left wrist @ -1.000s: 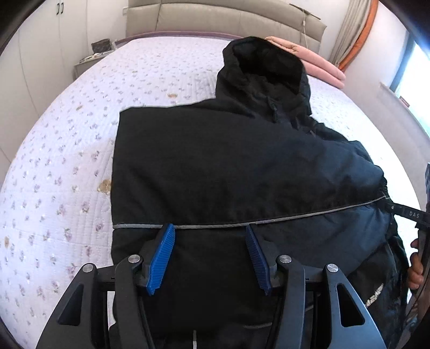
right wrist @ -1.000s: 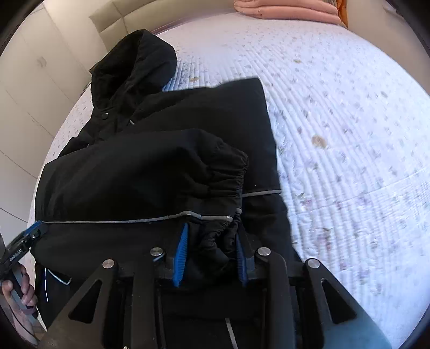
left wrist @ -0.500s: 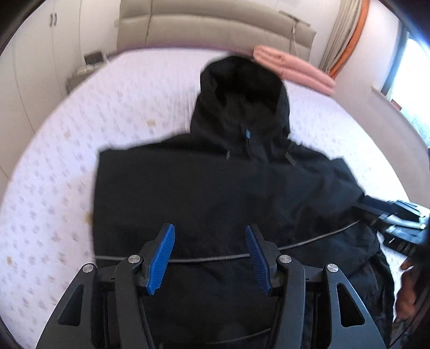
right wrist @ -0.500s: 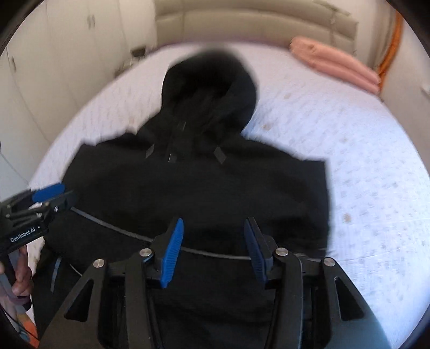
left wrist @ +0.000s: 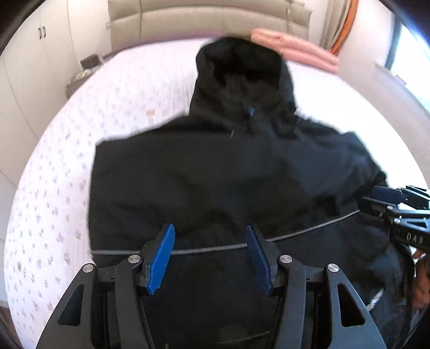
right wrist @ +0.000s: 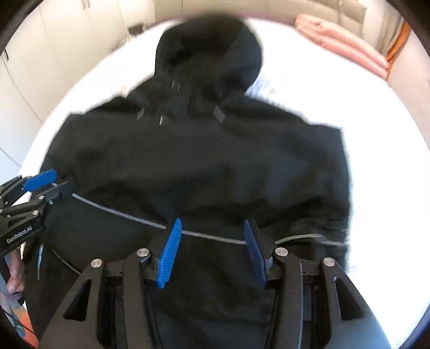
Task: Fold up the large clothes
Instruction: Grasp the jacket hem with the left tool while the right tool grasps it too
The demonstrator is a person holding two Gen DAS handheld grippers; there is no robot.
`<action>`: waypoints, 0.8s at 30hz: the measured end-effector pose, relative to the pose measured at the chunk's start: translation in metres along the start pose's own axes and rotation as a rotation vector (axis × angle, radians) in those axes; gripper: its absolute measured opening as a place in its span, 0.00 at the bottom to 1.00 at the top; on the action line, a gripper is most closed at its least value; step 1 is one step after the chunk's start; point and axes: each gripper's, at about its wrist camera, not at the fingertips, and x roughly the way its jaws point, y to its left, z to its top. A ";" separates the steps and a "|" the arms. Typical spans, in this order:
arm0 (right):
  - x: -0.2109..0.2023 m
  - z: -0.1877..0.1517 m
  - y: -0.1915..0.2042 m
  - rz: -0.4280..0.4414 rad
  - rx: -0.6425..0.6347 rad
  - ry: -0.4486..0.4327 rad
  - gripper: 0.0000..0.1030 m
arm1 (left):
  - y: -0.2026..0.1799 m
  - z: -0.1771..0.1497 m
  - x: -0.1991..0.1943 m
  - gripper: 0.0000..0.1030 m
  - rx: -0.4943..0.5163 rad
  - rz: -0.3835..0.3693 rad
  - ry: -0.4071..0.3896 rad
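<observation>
A large black hooded jacket point(left wrist: 220, 174) lies flat on the bed, hood toward the headboard, both sleeves folded in over the body. A thin grey reflective stripe crosses it. It also shows in the right wrist view point(right wrist: 204, 166). My left gripper point(left wrist: 211, 252) is open and empty, above the jacket's lower part. My right gripper point(right wrist: 212, 247) is open and empty, above the same lower part. Each gripper shows at the edge of the other's view: the right one point(left wrist: 397, 204), the left one point(right wrist: 32, 188).
The bed point(left wrist: 80, 139) has a white quilt with small flowers. Folded pink bedding point(left wrist: 295, 48) lies near the beige headboard point(left wrist: 204, 18). White cupboards point(left wrist: 24, 67) stand to the left. A small bedside table point(left wrist: 86, 72) holds dark items.
The right gripper let go of the sleeve cuff and opened. Both grippers pulled back and rose, so the whole jacket with its hood now shows.
</observation>
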 end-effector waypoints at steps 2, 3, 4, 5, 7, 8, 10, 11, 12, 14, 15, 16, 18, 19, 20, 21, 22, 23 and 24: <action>-0.016 0.002 -0.016 -0.064 -0.002 -0.037 0.48 | 0.004 0.003 -0.010 0.56 0.004 0.012 -0.020; -0.017 0.000 -0.024 -0.098 0.000 -0.042 0.48 | 0.008 0.003 -0.011 0.56 -0.002 0.022 -0.023; -0.014 -0.001 -0.033 -0.124 0.005 -0.033 0.48 | 0.014 0.002 -0.007 0.56 -0.014 0.029 -0.013; -0.008 -0.005 -0.039 -0.138 0.016 -0.011 0.48 | 0.020 0.001 0.002 0.56 -0.028 0.042 0.012; 0.018 -0.018 -0.055 -0.159 0.049 0.063 0.48 | 0.035 -0.011 0.032 0.55 -0.075 0.067 0.105; 0.028 -0.020 -0.057 -0.140 0.048 0.066 0.50 | 0.038 -0.017 0.038 0.56 -0.073 0.054 0.081; 0.032 -0.024 -0.054 -0.151 0.032 0.027 0.52 | 0.031 -0.019 0.037 0.56 -0.034 0.087 0.063; 0.035 -0.023 -0.051 -0.163 0.029 0.027 0.52 | 0.029 -0.017 0.037 0.56 -0.033 0.101 0.066; 0.036 -0.020 -0.049 -0.174 0.035 0.032 0.53 | 0.029 -0.016 0.036 0.56 -0.040 0.108 0.071; 0.035 -0.017 -0.051 -0.161 0.052 0.041 0.53 | 0.029 -0.015 0.029 0.56 -0.057 0.101 0.071; 0.034 -0.016 -0.052 -0.154 0.053 0.044 0.53 | 0.030 -0.015 0.024 0.56 -0.062 0.099 0.079; 0.031 -0.015 -0.053 -0.152 0.047 0.051 0.53 | 0.031 -0.015 0.017 0.56 -0.073 0.093 0.099; 0.011 -0.010 -0.050 -0.157 0.039 0.057 0.53 | 0.031 -0.017 -0.006 0.56 -0.086 0.065 0.108; -0.003 -0.007 -0.051 -0.135 0.045 0.042 0.53 | 0.029 -0.017 -0.023 0.56 -0.081 0.050 0.093; -0.018 -0.006 -0.049 -0.100 0.056 0.019 0.53 | 0.028 -0.017 -0.036 0.56 -0.073 0.046 0.081; -0.032 -0.001 -0.046 -0.069 0.065 -0.001 0.53 | 0.026 -0.015 -0.051 0.56 -0.062 0.045 0.067; -0.041 0.001 -0.046 -0.055 0.069 -0.015 0.53 | 0.023 -0.011 -0.064 0.56 -0.050 0.044 0.051; -0.050 0.006 -0.045 -0.043 0.072 -0.032 0.53 | 0.021 -0.005 -0.075 0.56 -0.038 0.042 0.033; -0.058 0.012 -0.044 -0.033 0.077 -0.049 0.54 | 0.020 0.000 -0.082 0.56 -0.034 0.041 0.020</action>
